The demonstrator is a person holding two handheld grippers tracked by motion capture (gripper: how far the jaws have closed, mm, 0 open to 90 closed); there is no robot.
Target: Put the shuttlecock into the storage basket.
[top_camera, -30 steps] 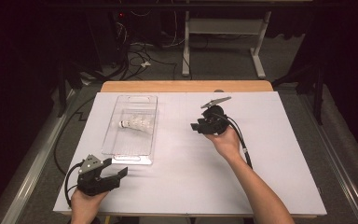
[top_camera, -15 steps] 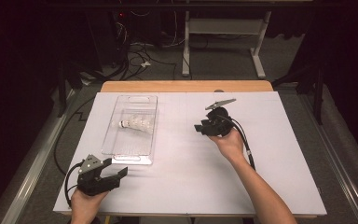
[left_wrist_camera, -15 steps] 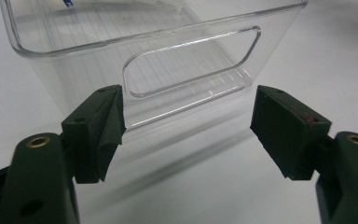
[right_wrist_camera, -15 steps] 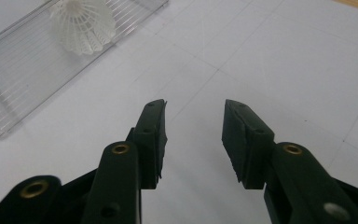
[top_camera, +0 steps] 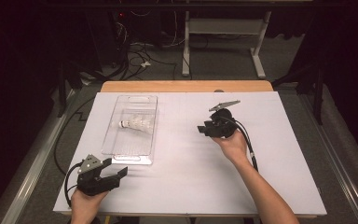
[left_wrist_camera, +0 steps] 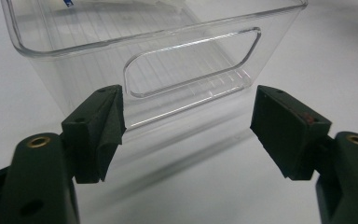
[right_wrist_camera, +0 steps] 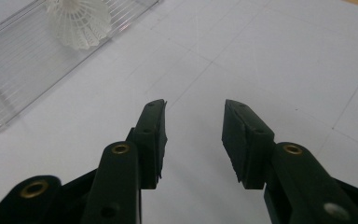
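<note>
Shuttlecock (top_camera: 135, 124) lying on its side inside clear bin (top_camera: 131, 151), toward the far half, cork end pointing to the bin's left wall. Bin itself resting on white worktop (top_camera: 186, 186), left of centre.

Right gripper (top_camera: 204, 128) held above the worktop, well right of the bin, aimed across at it; fingers (right_wrist_camera: 153, 140) parted about halfway, nothing between them. In the right gripper view, feather skirt of the shuttlecock (right_wrist_camera: 79, 18) up at top left, well apart from the fingertips.

Left gripper (top_camera: 117, 171) low at the near edge, just short of the bin's near end wall; fingers (left_wrist_camera: 100, 135) spread wide, empty, framing the handle cutout (left_wrist_camera: 191, 60) without touching.

Step in hand, by judgement: approach, before any grasp. Likely plan: steady the bin with the left, fetch the shuttlecock with the right.

Next move calls for: carrying the right gripper over the bin's rim, tipping down into it, closing gently on the cork or the skirt's base. Too hard a pinch risks crushing the skirt; clipping the wall risks shoving the light bin.
</note>
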